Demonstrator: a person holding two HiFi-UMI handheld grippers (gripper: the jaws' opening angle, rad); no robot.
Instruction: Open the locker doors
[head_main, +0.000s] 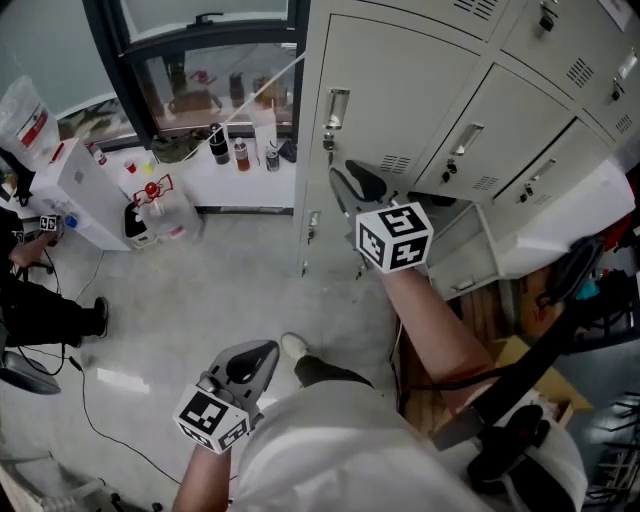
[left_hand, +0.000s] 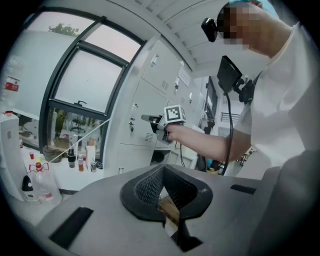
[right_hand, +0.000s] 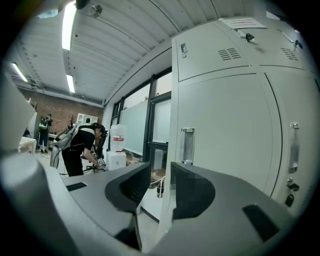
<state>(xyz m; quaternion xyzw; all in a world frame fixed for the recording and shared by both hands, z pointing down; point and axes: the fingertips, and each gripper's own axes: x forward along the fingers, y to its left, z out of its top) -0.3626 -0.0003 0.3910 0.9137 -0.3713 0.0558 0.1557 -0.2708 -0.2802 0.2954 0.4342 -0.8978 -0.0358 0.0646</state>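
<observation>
Locker doors (head_main: 400, 90) at upper right of head view, nearest ones shut. Left gripper (head_main: 258, 355) low over floor, jaws closed on nothing, well apart from lockers; little risk there. Right gripper (head_main: 346, 183) close to leftmost door, jaws apart and empty, near handle (head_main: 336, 108). Could miss the slim handle, slide off smooth metal, or pinch door edge and scrape paint. Possibly latched: a hard pull might rock the cabinet. Pale painted sheet steel, flat panels, slotted vents, upright shiny handles, small key locks. Dark ribbed pads (left_hand: 147, 187).
</observation>
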